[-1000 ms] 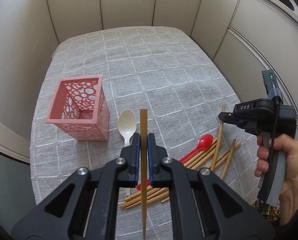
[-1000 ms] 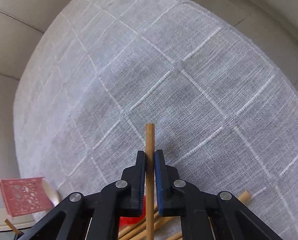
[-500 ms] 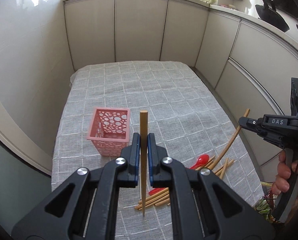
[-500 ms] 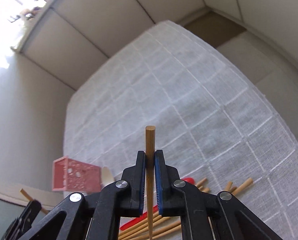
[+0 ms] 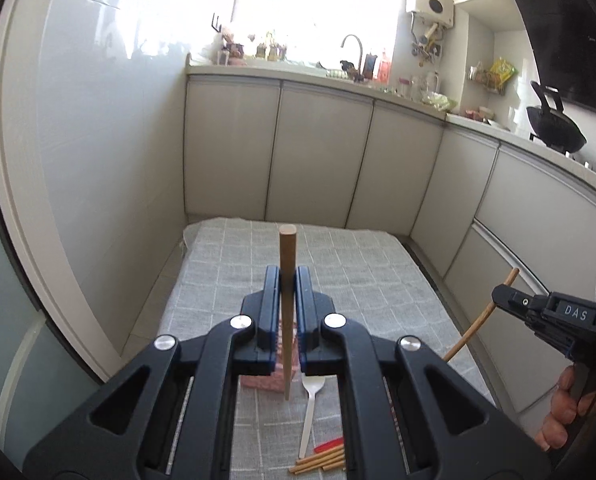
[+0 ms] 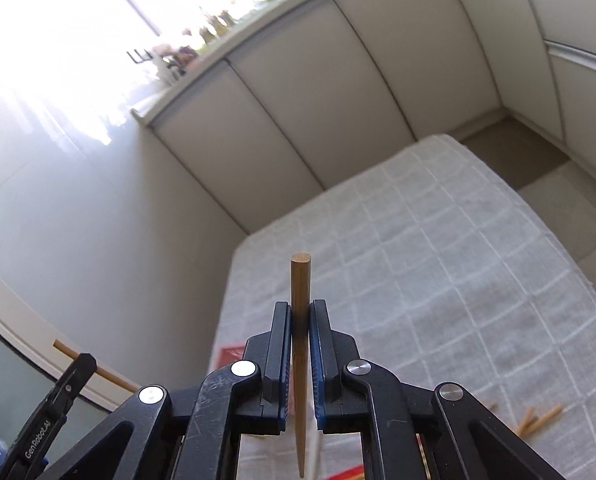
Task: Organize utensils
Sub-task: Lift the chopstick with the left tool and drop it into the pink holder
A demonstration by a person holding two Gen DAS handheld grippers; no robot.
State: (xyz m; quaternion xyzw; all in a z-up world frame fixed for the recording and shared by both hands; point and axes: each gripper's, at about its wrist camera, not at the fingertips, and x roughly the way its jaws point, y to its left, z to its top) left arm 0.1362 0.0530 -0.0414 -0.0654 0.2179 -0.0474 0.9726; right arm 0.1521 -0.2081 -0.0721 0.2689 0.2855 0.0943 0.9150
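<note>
Kitchen cabinets (image 5: 318,152) (pale) — checked tablecloth (image 5: 362,280) below.

two grippers were in view, the left gripper (image 5: 286,280) and the right gripper (image 6: 300,312), each pinching one chopstick (image 5: 287,288) (image 6: 300,320), so two chopsticks were held; one pink basket (image 5: 264,382), one white fork (image 5: 310,404), one red spoon (image 5: 329,445), about four loose chopsticks (image 5: 318,460) on one grey cloth (image 5: 354,280)
</note>
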